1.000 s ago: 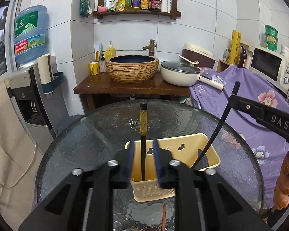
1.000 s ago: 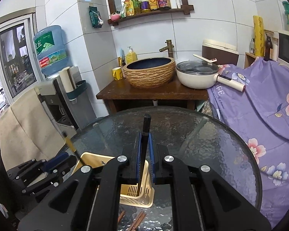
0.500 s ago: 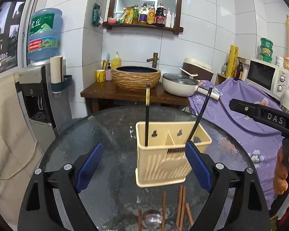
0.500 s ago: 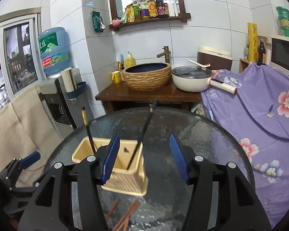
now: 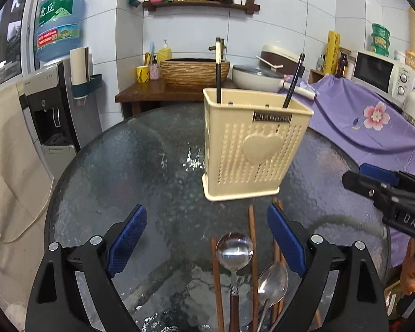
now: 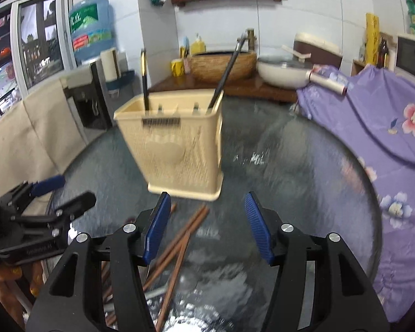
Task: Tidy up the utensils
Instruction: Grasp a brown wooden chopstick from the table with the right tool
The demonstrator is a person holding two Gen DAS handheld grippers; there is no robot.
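While both grippers stand spread wide and hold nothing, a cream utensil caddy (image 5: 256, 146) sits near the middle of a round glass table (image 5: 130, 160).

Two black chopsticks rest in the caddy: one upright chopstick (image 5: 218, 69) at its left end, one leaning chopstick (image 5: 293, 81) at its right end. Between the caddy and the table's near edge lie brown wooden chopsticks (image 6: 179, 238) and two metal spoons (image 5: 235, 249), loose on the glass. The left gripper (image 5: 207, 240) hovers over the spoons; the right gripper (image 6: 207, 227) hovers above the wooden chopsticks, its view blurred.
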